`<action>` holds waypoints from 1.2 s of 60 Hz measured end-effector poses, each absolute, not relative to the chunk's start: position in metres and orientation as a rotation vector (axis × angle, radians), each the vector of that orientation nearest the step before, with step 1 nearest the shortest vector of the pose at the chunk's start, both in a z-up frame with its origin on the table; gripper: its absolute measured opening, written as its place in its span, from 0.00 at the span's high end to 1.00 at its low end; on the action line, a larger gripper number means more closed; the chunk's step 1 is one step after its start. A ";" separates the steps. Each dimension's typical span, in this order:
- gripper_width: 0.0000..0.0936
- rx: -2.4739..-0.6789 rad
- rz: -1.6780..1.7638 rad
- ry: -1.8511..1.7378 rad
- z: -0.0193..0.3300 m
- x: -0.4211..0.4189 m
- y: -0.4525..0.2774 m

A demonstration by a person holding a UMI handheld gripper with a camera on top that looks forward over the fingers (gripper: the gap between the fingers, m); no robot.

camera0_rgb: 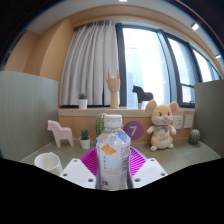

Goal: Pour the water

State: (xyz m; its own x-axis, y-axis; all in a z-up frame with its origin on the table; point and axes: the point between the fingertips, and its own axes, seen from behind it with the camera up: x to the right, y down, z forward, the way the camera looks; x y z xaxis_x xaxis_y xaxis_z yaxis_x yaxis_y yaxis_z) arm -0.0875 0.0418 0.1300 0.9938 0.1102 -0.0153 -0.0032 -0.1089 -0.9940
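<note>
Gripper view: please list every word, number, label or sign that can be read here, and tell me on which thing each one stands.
"7": white digit on the round purple sign, standing on the table behind the bottle.
Label on the water bottle, which is held between the gripper fingers: printing is there, but too blurred to read.
No other text is visible.

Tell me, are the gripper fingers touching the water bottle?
Touching. The gripper view shows the water bottle between the gripper fingers, both pink pads pressed against its sides with no gap.
</note>
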 end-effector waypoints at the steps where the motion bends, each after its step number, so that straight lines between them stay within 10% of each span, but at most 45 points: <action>1: 0.62 -1.683 0.089 -0.085 0.127 -0.087 0.042; 18: 0.45 -1.682 0.085 -0.095 0.128 -0.089 0.037; 28: 0.15 -1.739 0.065 -0.037 0.121 -0.079 0.019; 55: 0.10 -1.896 0.143 -0.036 0.072 -0.120 -0.128; 72: 0.09 -1.892 0.121 -0.046 0.118 -0.135 -0.191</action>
State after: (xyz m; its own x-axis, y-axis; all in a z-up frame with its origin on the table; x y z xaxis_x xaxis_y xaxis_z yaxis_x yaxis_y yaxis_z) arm -0.1348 -0.1910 0.1179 0.9938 0.0925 -0.0613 -0.0287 -0.3196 -0.9471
